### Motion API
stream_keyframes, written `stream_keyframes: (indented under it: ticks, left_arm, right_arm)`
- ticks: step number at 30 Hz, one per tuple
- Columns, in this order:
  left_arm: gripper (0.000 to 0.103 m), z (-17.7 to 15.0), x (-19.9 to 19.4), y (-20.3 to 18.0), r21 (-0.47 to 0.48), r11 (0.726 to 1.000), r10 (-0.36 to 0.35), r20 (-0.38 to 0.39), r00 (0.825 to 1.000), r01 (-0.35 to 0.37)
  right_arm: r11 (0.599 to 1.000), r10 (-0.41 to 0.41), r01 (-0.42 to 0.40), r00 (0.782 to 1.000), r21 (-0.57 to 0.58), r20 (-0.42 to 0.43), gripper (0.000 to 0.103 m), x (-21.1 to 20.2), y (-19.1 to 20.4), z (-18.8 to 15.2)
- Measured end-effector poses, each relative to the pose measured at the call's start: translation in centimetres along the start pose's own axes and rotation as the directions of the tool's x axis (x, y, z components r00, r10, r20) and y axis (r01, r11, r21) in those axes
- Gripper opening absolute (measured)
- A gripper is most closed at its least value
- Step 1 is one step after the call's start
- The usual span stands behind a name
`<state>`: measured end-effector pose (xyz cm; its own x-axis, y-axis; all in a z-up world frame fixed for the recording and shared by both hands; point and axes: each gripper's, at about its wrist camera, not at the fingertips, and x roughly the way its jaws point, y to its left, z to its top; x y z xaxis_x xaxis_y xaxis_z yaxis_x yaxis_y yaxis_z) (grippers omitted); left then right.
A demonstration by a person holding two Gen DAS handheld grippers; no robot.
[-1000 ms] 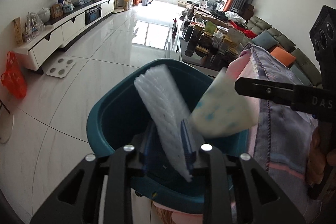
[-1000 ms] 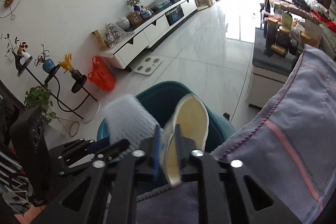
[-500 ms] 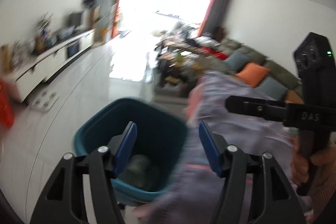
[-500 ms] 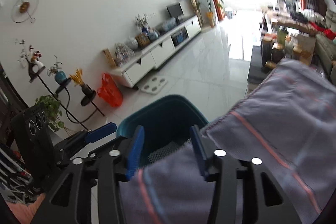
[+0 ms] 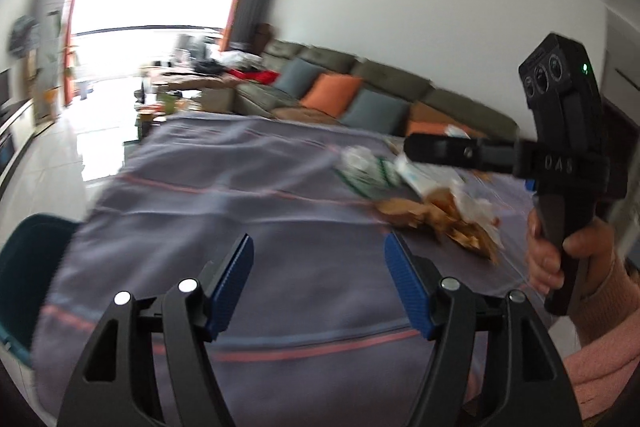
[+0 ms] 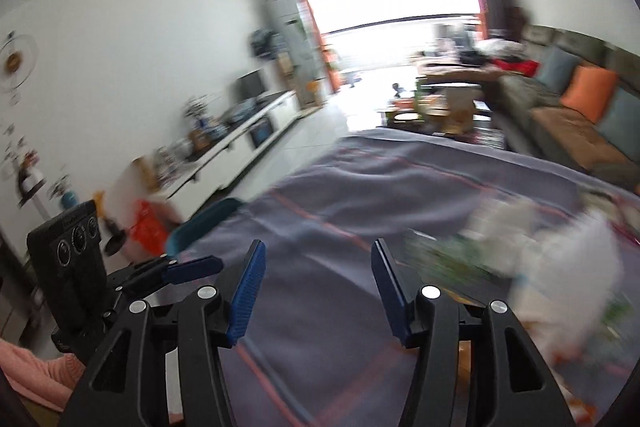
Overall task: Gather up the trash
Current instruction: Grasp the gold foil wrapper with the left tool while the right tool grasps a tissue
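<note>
My left gripper [image 5: 319, 281] is open and empty above a purple-grey cloth-covered table [image 5: 240, 195]. My right gripper [image 6: 318, 289] is open and empty over the same cloth [image 6: 360, 211]; it also shows in the left wrist view [image 5: 416, 149] above the trash. A pile of trash lies on the cloth to the right: a green-and-white wrapper [image 5: 368, 173], white paper [image 5: 424, 177] and brown crumpled paper [image 5: 444, 219]. In the right wrist view it shows as blurred white paper [image 6: 560, 267]. The teal bin [image 5: 24, 267] stands at the table's left edge, also in the right wrist view [image 6: 208, 223].
A sofa with orange and grey cushions [image 5: 332, 91] runs behind the table. A white TV cabinet [image 6: 224, 155] lines the left wall, with a red bag [image 6: 146, 223] on the floor by it. A cluttered coffee table [image 6: 436, 107] stands beyond.
Both grippers let go of their trash pieces over the bin and opened. They swung right from the bin to above the cloth and the trash pile.
</note>
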<state>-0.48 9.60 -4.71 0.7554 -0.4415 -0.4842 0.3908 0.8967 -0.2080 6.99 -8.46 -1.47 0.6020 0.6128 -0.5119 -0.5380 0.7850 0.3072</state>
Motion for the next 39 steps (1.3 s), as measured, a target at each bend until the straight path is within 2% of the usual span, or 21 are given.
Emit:
stream_keyframes:
  ticks: [4,10,15,20,22,24,26,28,30,34,39]
  left_arm:
    - [0.069,0.3,2.7,-2.8,0.052,0.997,-0.06,-0.05,0.997,0.062]
    - [0.069,1.1,6.3,-6.2,0.144,0.984,-0.09,-0.109,0.99,0.106]
    - [0.069,1.9,8.1,-7.7,0.201,0.974,-0.078,-0.123,0.989,0.102]
    - [0.069,2.8,9.5,-8.5,0.248,0.961,-0.078,-0.163,0.984,0.117]
    - [0.066,2.9,10.3,-8.8,0.262,0.956,-0.08,-0.198,0.977,0.131]
    - [0.055,3.0,10.9,-9.1,0.266,0.953,-0.081,-0.227,0.971,0.142]
    - [0.048,2.8,11.3,-9.0,0.258,0.955,-0.082,-0.249,0.965,0.148]
    - [0.042,2.7,11.6,-8.8,0.246,0.958,-0.084,-0.26,0.962,0.15]
    - [0.03,2.6,11.7,-8.7,0.24,0.959,-0.086,-0.269,0.959,0.153]
    - [0.02,2.4,11.5,-8.8,0.246,0.957,-0.085,-0.27,0.959,0.154]
    - [0.015,2.3,10.7,-9.0,0.235,0.959,-0.099,-0.249,0.963,0.16]
  right_arm:
    - [0.993,-0.103,0.101,0.995,0.058,0.016,0.056,-3.1,-3.1,-2.0]
    - [0.969,-0.215,0.213,0.977,0.127,0.003,0.056,-5.8,-7.2,-4.3]
    - [0.959,-0.227,0.226,0.974,0.168,-0.015,0.056,-6.7,-8.6,-5.4]
    - [0.962,-0.213,0.217,0.976,0.163,-0.042,0.056,-6.3,-9.0,-6.4]
    - [0.962,-0.211,0.217,0.976,0.164,-0.053,0.056,-6.0,-9.2,-6.6]
    - [0.962,-0.208,0.215,0.976,0.167,-0.058,0.056,-5.9,-9.2,-7.1]
    - [0.961,-0.207,0.215,0.976,0.172,-0.064,0.052,-5.8,-9.4,-7.3]
    - [0.961,-0.205,0.215,0.976,0.177,-0.073,0.041,-5.7,-9.5,-7.4]
    - [0.961,-0.201,0.212,0.977,0.177,-0.075,0.032,-5.7,-9.5,-7.3]
    - [0.962,-0.203,0.212,0.977,0.17,-0.066,0.014,-6.1,-9.2,-7.2]
    - [0.964,-0.205,0.208,0.978,0.163,-0.039,0.009,-7.1,-8.7,-7.0]
